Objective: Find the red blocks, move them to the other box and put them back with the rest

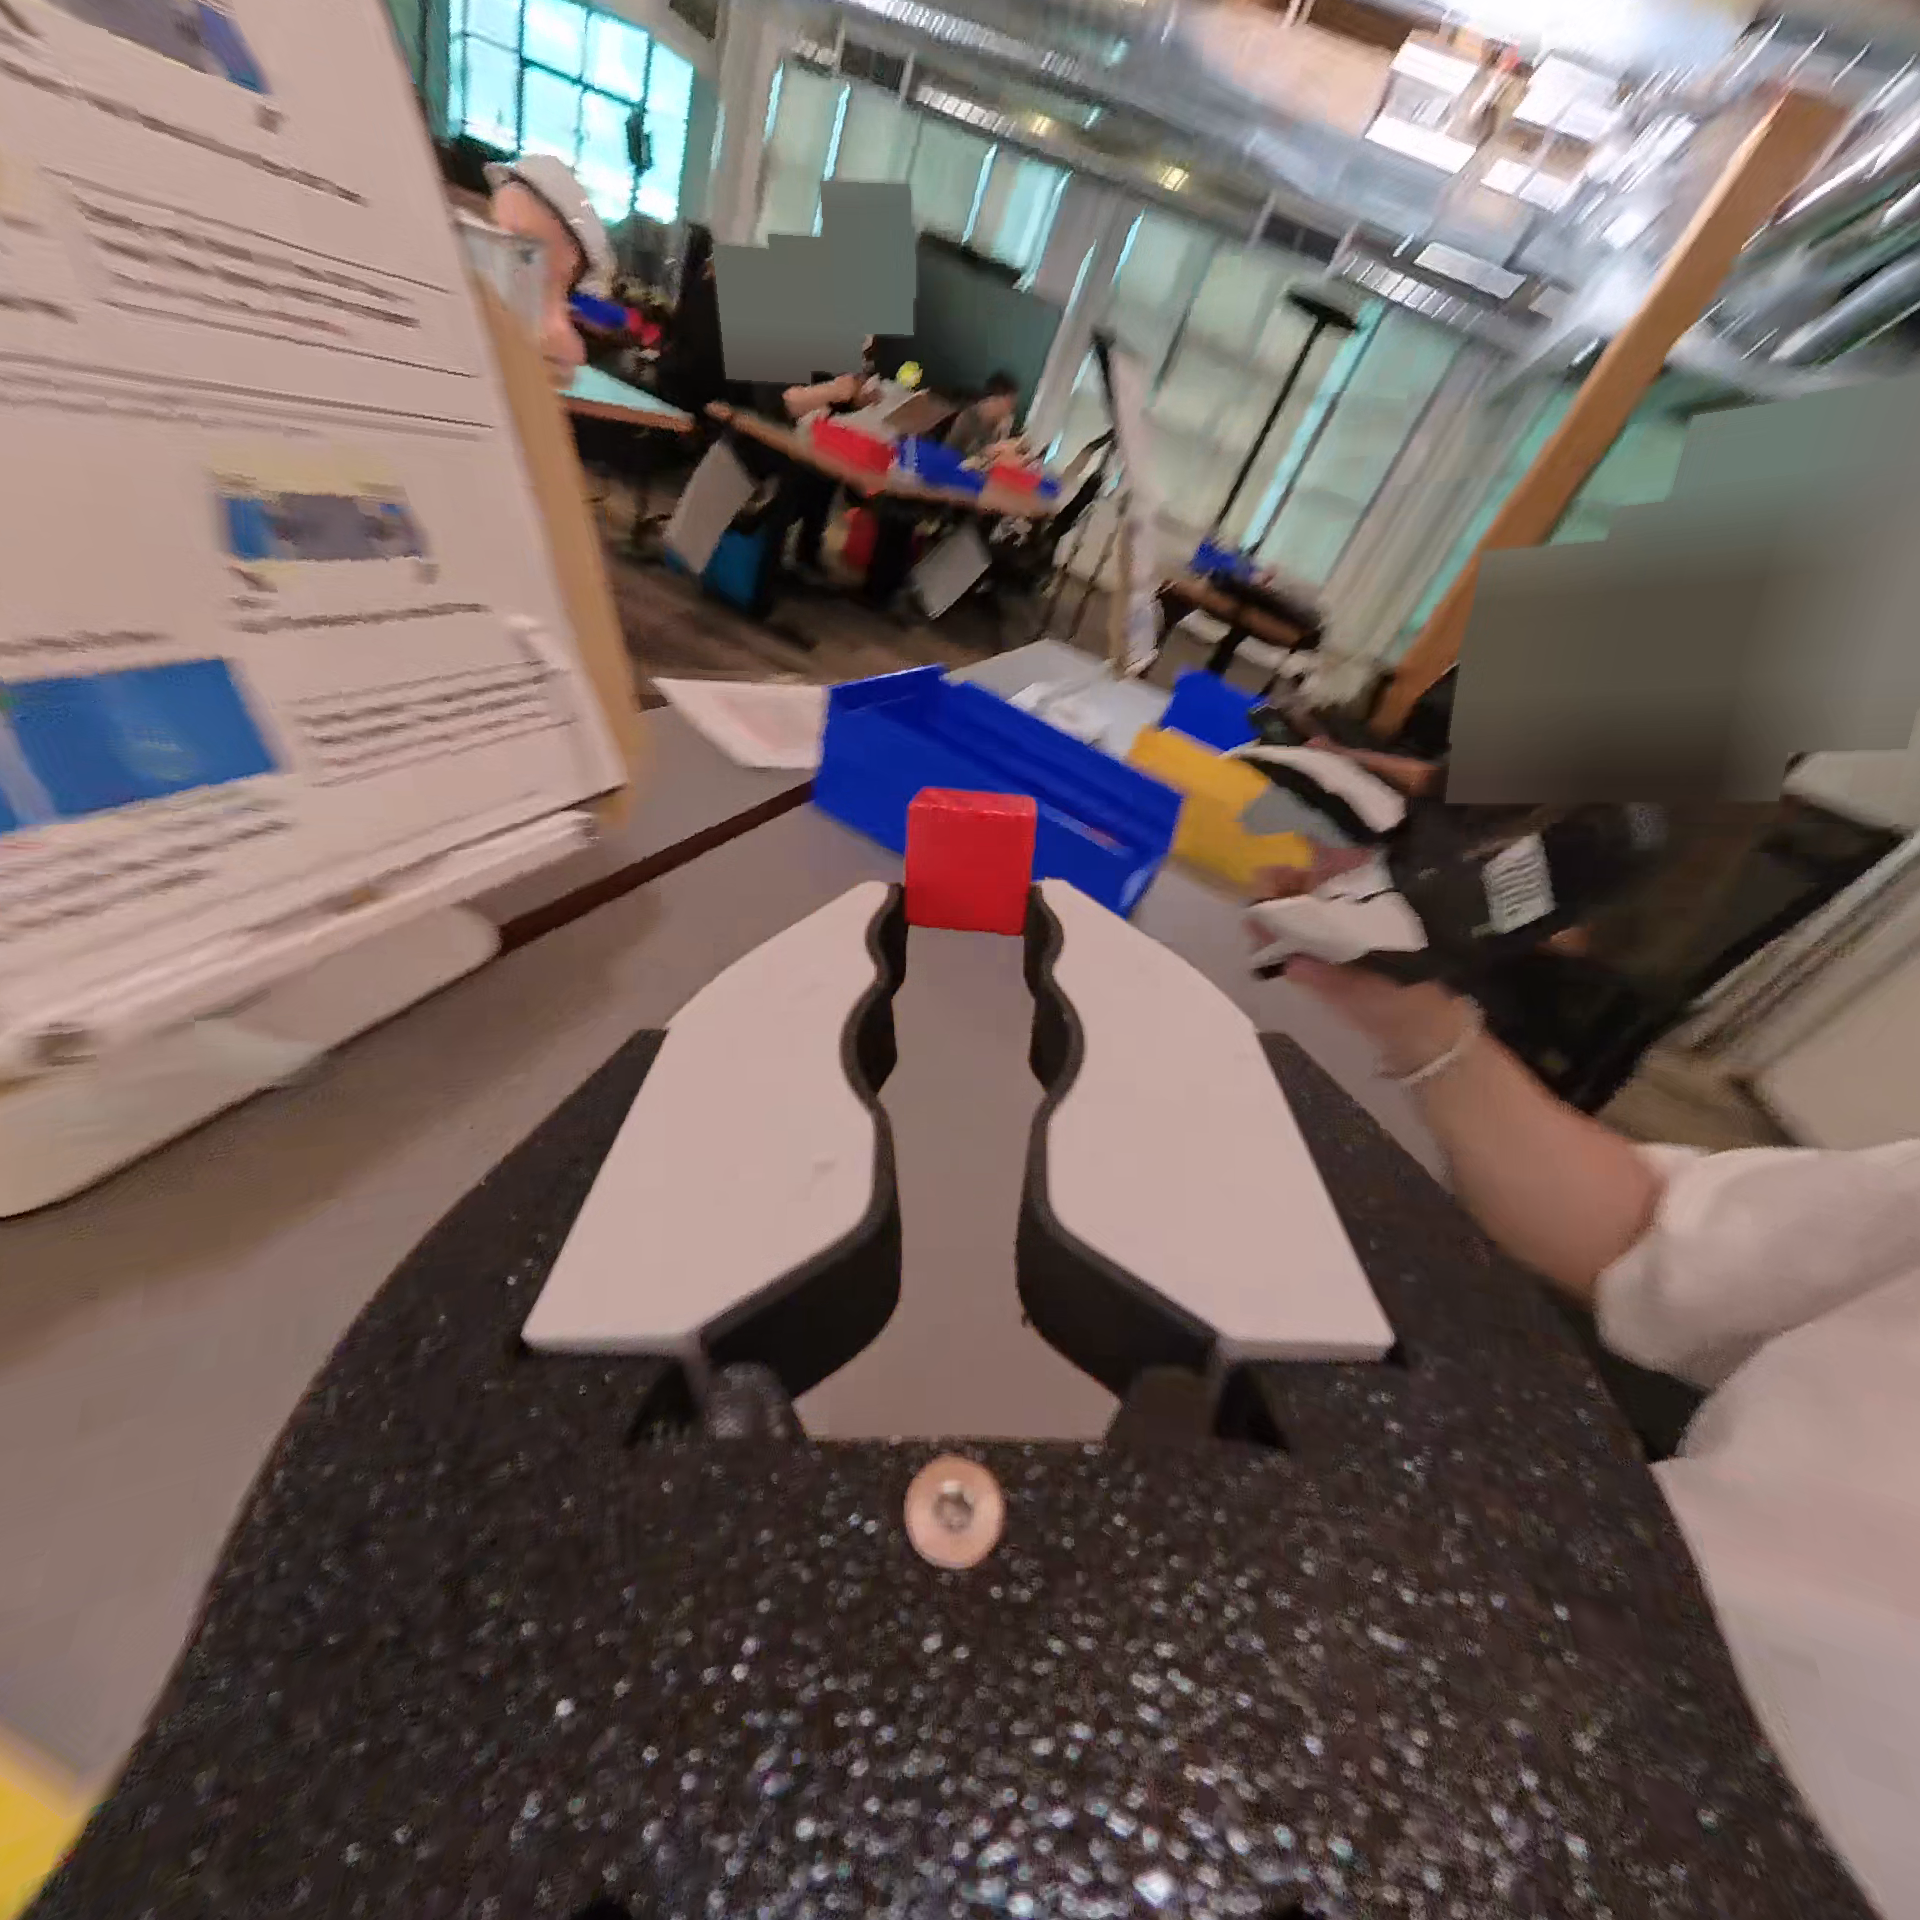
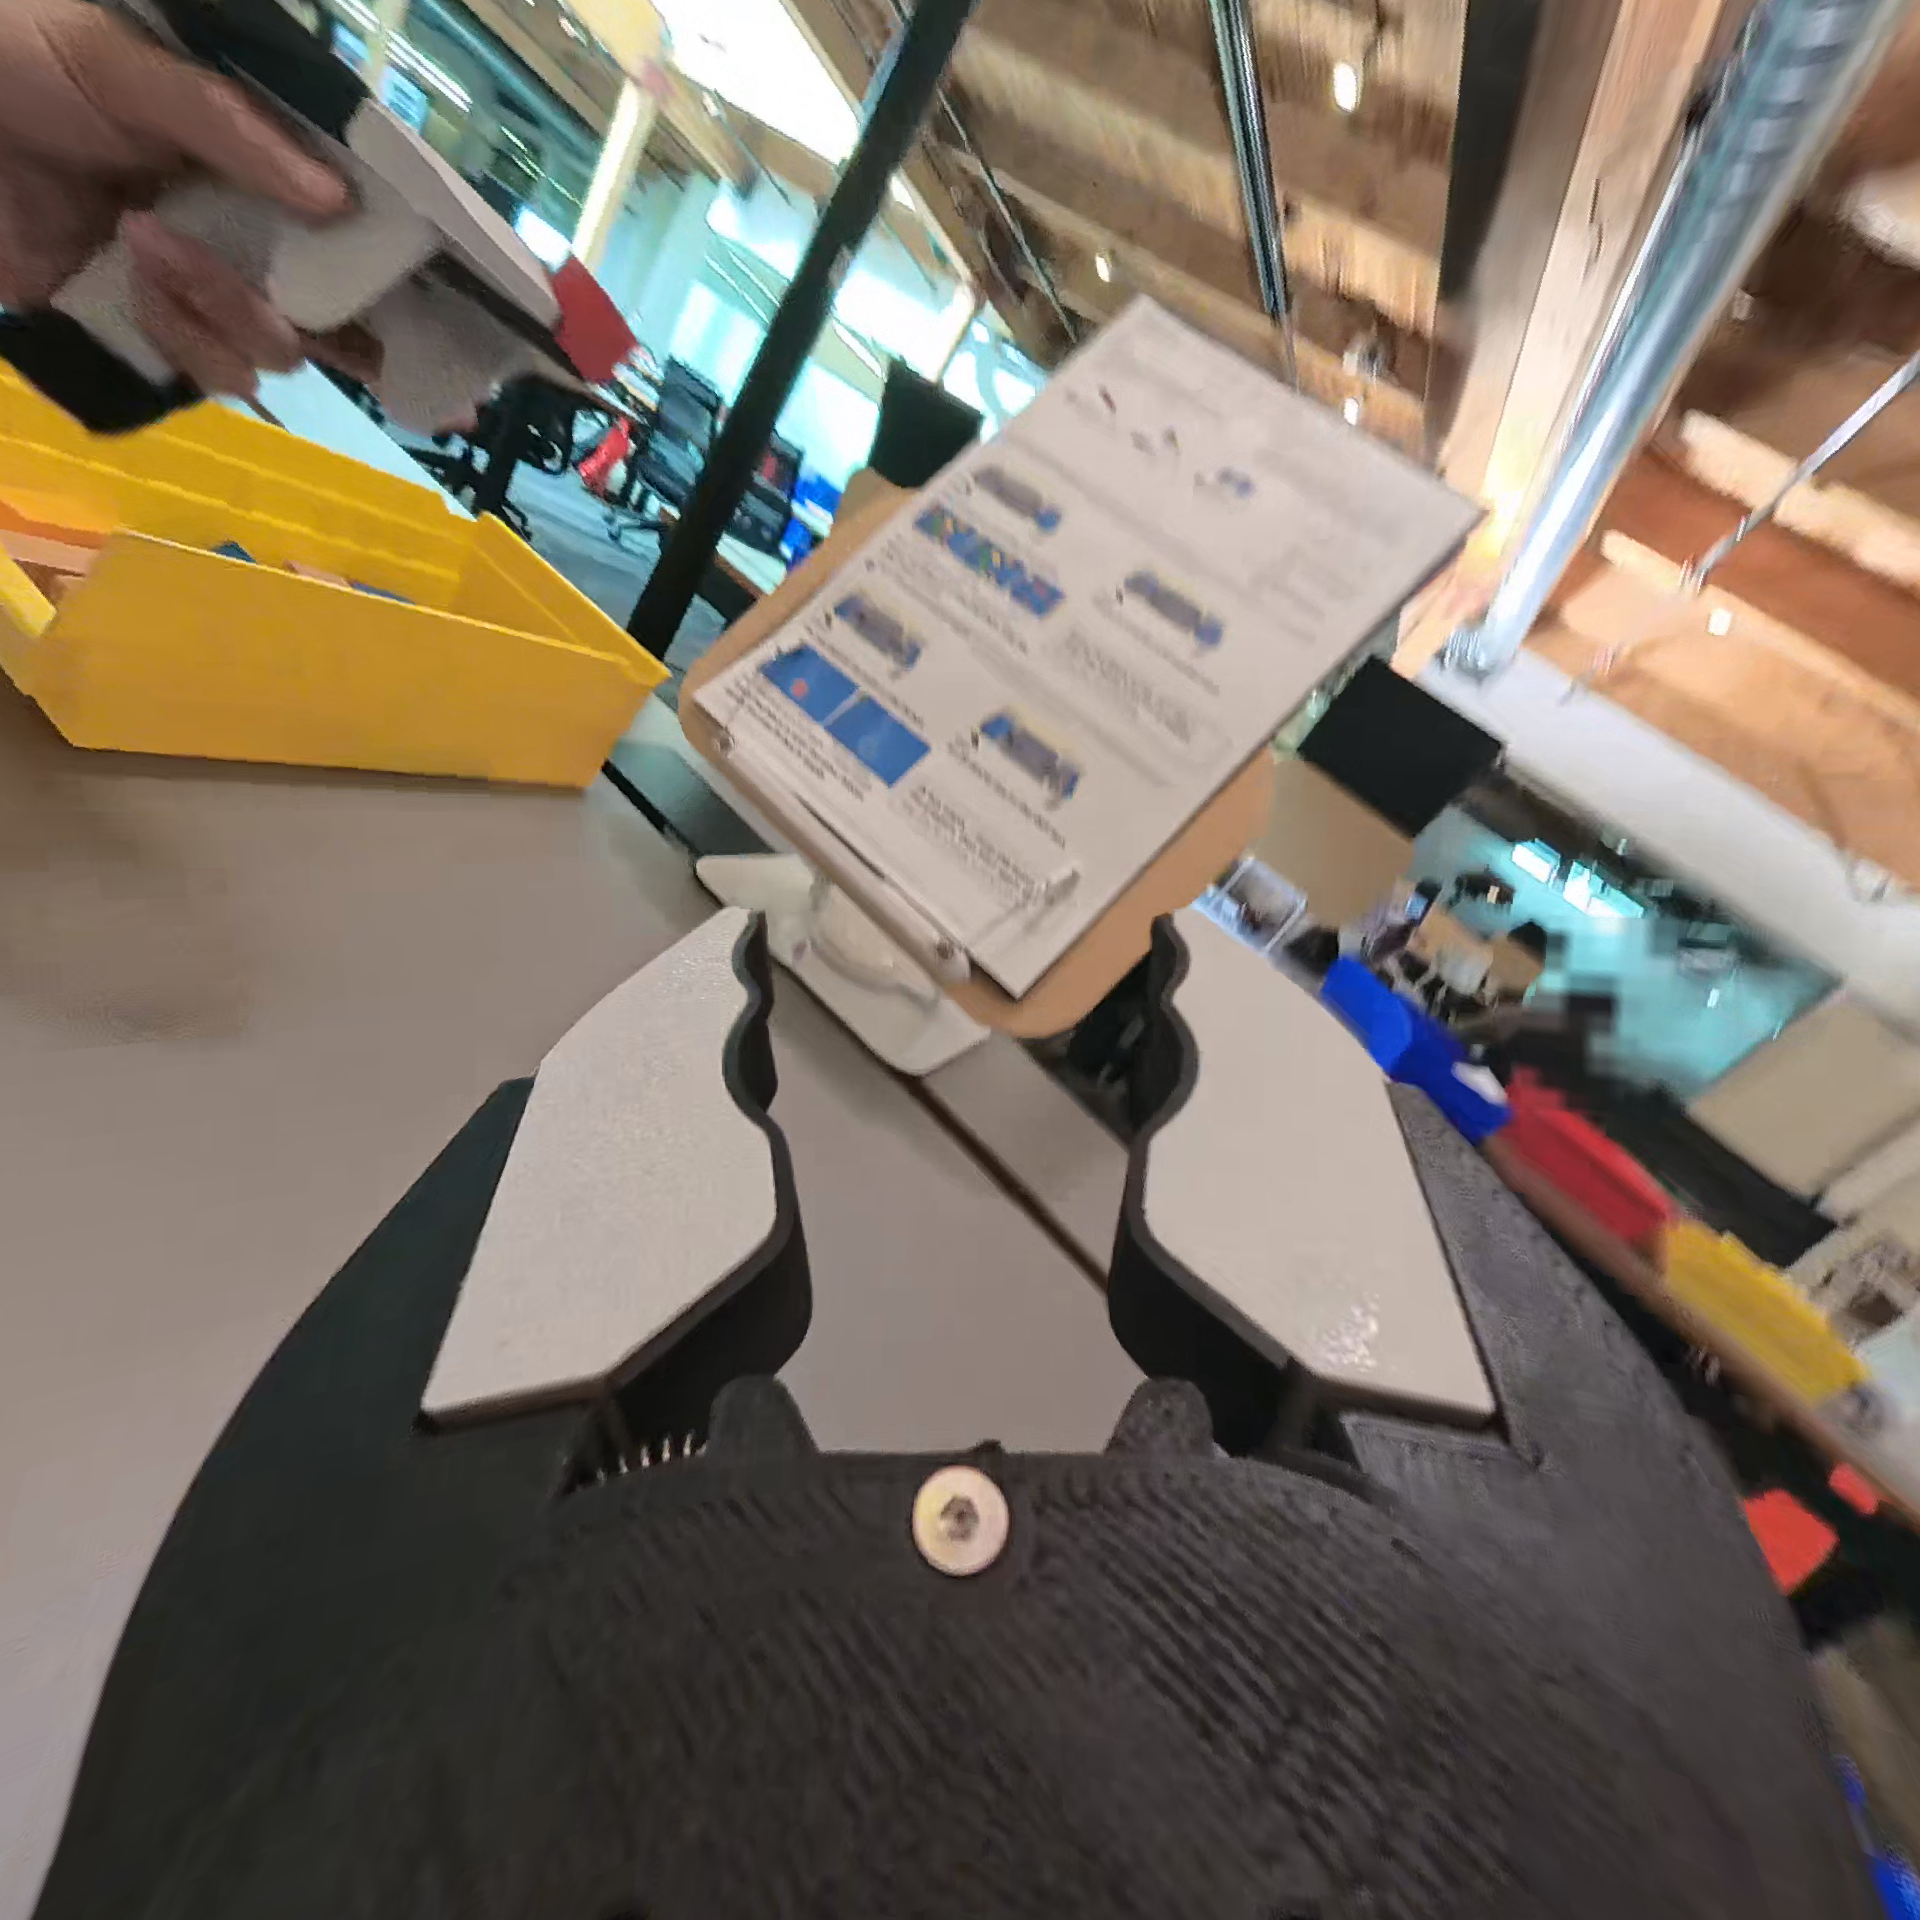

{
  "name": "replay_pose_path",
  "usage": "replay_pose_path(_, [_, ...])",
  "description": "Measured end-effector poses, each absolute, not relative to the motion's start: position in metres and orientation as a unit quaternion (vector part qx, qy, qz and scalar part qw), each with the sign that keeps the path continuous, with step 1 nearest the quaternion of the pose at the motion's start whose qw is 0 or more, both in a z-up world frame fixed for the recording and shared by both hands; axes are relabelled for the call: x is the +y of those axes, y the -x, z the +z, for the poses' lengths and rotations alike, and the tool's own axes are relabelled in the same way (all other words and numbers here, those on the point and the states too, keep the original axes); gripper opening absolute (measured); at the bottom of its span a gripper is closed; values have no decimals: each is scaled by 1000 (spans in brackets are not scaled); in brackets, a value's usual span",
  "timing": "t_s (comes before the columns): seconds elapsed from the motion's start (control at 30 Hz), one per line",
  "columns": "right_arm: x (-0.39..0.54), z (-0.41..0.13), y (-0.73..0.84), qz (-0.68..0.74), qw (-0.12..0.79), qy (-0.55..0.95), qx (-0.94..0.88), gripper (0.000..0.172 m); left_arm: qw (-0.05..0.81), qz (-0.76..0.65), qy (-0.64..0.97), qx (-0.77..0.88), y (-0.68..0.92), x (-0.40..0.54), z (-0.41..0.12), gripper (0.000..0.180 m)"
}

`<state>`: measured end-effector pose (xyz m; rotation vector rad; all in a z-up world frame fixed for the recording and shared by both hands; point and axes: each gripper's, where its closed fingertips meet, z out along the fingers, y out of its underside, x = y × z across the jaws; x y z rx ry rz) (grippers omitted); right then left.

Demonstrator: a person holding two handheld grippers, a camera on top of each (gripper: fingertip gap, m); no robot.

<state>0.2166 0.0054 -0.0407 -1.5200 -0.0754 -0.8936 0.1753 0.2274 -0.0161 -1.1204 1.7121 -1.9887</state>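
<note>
Left wrist view is showing the left gripper (image 1: 968,894) pinching a red block (image 1: 969,860) at its fingertips, both pads pressing its sides, raised above the desk (image 1: 312,1195). Beyond it a blue box (image 1: 935,769) is sitting near the desk's far edge, a yellow box (image 1: 1210,805) just beside it. Right gripper (image 2: 961,935) is hanging wide open, gripping nothing, facing a clipboard stand (image 2: 1039,665).
</note>
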Motion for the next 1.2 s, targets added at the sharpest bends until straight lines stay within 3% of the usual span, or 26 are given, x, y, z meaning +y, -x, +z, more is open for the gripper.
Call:
replay_pose_path(0.23, [43, -20, -193, -454, 619, 616, -178, 60, -47, -768, 382, 512, -180, 118, -40, 21])
replay_pose_path(0.43, [47, -40, -180, -403, 622, 633, -225, 54, -126, -763, 390, 499, -178, 67, -62, 21])
replay_pose_path(0.8, [32, -70, -176, -325, 609, 675, -261, 45, -195, -739, 394, 511, -174, 22, -81, 21])
replay_pose_path(0.9, [26, -77, -176, -318, 607, 680, -262, 23, -207, -730, 394, 518, -174, 11, -86, 21])
replay_pose_path(1.03, [13, -79, -182, -295, 620, 690, -229, 22, -215, -738, 397, 501, -177, 2, -88, 21])
replay_pose_path(1.2, [-50, -68, -257, -361, 586, 724, -53, 22, -138, -724, 445, 508, -195, 9, -107, 37])
